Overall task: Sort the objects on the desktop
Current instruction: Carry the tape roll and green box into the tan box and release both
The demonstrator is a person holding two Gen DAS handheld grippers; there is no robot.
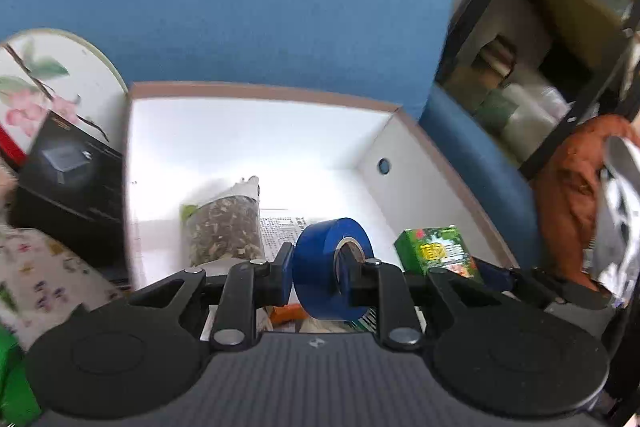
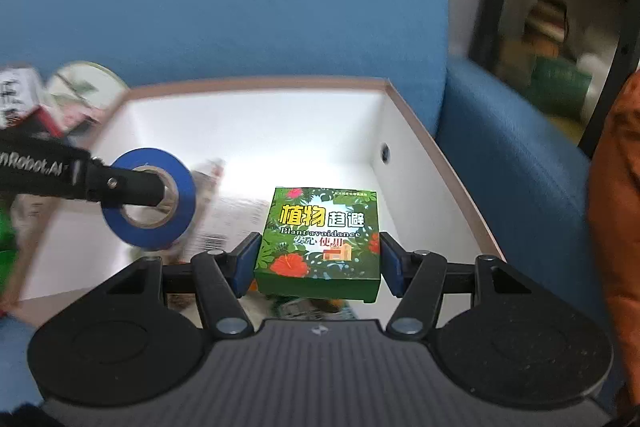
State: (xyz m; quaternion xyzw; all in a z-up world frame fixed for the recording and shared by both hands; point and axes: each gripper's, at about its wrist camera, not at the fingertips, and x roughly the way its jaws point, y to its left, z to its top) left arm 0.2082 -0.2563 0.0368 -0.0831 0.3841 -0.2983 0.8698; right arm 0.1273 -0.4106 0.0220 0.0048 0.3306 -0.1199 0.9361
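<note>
Both hands are busy over the white box. The left gripper is closed on a roll of blue tape, one finger through its core and one on the outside, holding it above the box. The right gripper sits fairly wide, its blue pads against the sides of a green carton, also above the box. A bag of dried herbs and some printed papers already lie inside, so sorting looks partly done; other things beside the box remain.

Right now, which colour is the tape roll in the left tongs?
Blue tape roll, seen best from the right wrist view.
</note>
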